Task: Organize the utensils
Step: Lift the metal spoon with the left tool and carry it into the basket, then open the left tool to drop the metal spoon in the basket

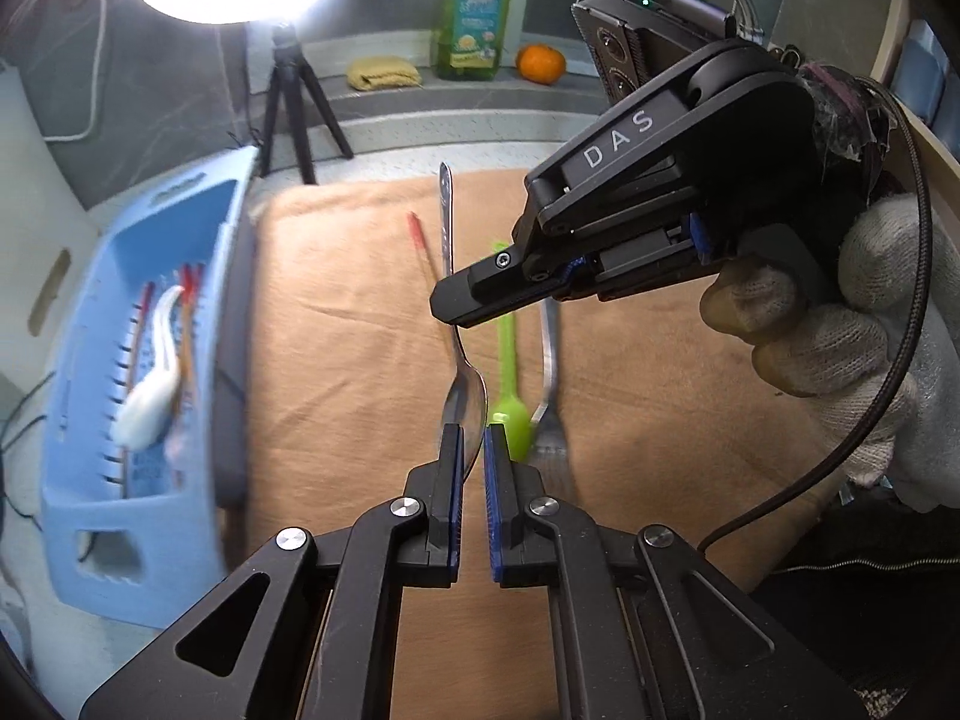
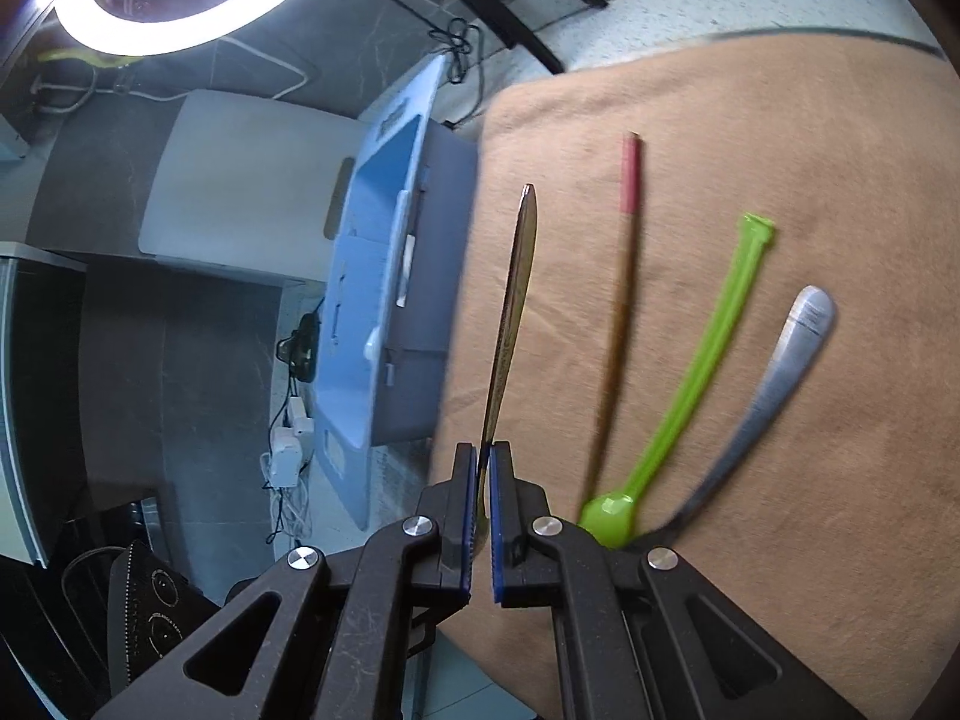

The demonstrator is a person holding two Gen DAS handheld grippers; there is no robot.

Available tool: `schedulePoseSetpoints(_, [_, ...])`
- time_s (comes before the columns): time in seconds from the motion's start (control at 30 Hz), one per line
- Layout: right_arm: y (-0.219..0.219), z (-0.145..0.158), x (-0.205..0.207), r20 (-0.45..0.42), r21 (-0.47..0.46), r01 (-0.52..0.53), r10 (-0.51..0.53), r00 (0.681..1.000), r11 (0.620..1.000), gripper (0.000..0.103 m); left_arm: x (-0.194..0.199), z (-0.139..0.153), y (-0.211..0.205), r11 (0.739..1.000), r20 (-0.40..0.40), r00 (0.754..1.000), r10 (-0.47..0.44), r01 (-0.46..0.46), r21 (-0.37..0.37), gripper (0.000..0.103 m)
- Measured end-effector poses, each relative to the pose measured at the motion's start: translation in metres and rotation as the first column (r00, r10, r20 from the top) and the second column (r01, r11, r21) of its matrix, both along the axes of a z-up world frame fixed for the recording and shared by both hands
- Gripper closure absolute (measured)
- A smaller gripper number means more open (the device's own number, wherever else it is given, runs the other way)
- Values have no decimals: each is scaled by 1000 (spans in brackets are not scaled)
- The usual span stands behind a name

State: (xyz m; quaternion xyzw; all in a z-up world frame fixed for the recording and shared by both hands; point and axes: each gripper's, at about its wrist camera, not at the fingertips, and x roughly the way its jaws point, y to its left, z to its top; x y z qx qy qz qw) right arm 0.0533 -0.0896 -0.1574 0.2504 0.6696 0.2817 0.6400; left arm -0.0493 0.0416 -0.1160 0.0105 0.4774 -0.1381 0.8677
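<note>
Tan cloth covers the worktop under both our grippers, with a ring light glaring overhead and a blue slotted basket off to the left of the left gripper, already holding a white spoon and some sticks. We have the metal spoon pinched at two places: the left gripper is clamped on its bowl, and the right gripper is clenched on the same spoon, whose handle runs straight ahead from the jaws in its own view. Holding it at both ends probably keeps the slippery spoon from pivoting while we carry it toward the basket (a guess from the pose). Remaining on the cloth, just right of the held spoon, lie a red-tipped chopstick, a green plastic spoon and a metal fork, laid roughly parallel, seemingly lined up for picking one by one. Beyond the cloth stand a dish-soap bottle and an orange.
</note>
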Motion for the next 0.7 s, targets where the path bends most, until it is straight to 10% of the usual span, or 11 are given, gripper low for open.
schedulePoseSetpoints(0.7, [139,2,48,52,-23,-56,57,997,998,100,31,-1,127,997,-4,998,69,-68,29,98])
